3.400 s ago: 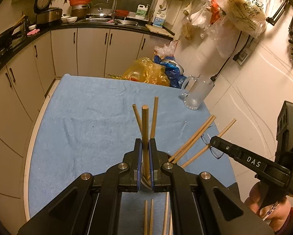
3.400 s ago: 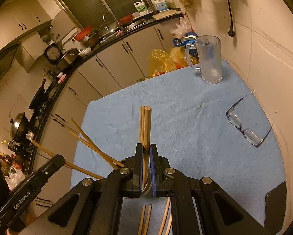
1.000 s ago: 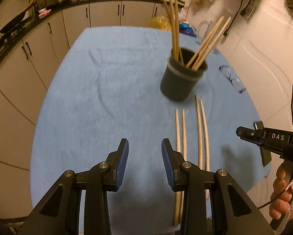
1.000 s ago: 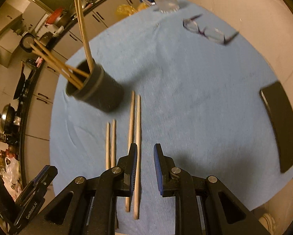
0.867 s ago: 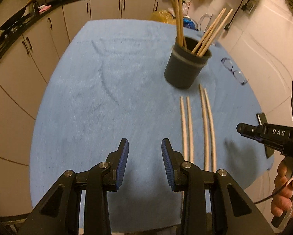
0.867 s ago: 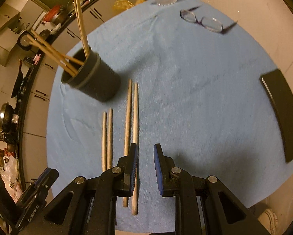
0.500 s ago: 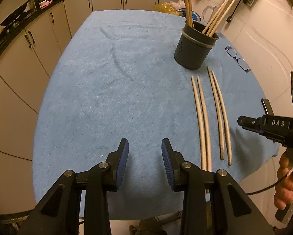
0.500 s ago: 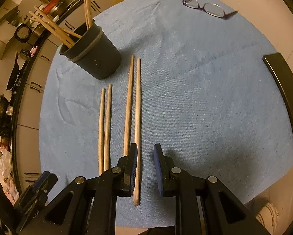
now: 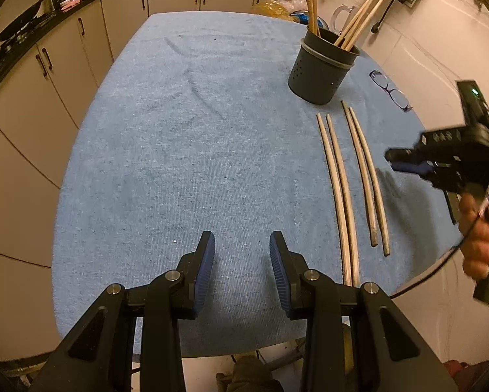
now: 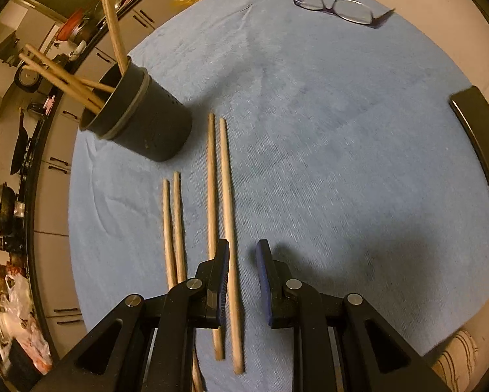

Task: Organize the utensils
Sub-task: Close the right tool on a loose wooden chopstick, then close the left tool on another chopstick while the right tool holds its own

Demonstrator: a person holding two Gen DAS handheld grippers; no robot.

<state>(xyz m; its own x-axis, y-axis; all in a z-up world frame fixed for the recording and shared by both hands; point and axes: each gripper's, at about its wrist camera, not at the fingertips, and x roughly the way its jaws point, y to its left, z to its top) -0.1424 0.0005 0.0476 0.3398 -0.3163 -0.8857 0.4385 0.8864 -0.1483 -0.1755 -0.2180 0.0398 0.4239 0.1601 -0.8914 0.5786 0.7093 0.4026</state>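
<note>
While both sets of jaws stand apart and hold nothing, entries run outward from them.

Right gripper (image 10: pixel 242 282): pads parted; one chopstick of the longer pair (image 10: pixel 226 215) passes through the gap, untouched as far as can be told, its partner just outside the left-hand pad.

Left gripper (image 9: pixel 242 263): pads wider apart, over bare blue cloth (image 9: pixel 166 150); nearest sticks lie at its 2 o'clock.

Shorter pair (image 10: pixel 174 225): flat on the cloth at 10 o'clock of the right gripper, parallel to the longer pair, a little apart from it.

Handling (a judgement): light, stiff, smooth wood, thin and lying flush with soft towelling, so liable to roll or slip from a shallow pinch. Best taken near the middle, both sticks of a pair between the pads together, squeezed across their width.

Utensil holder (image 9: pixel 322 72): dark, round, perforated, upright; at 1 o'clock of the left gripper, just beyond the far tips of the loose sticks. Contents: several chopsticks leaning out in two bunches (image 9: pixel 358 19); exact count unclear.

Sundries: spectacles (image 10: pixel 342 6) at the right gripper's 1 o'clock; dark flat object (image 10: pixel 482 130) at 3 o'clock.
</note>
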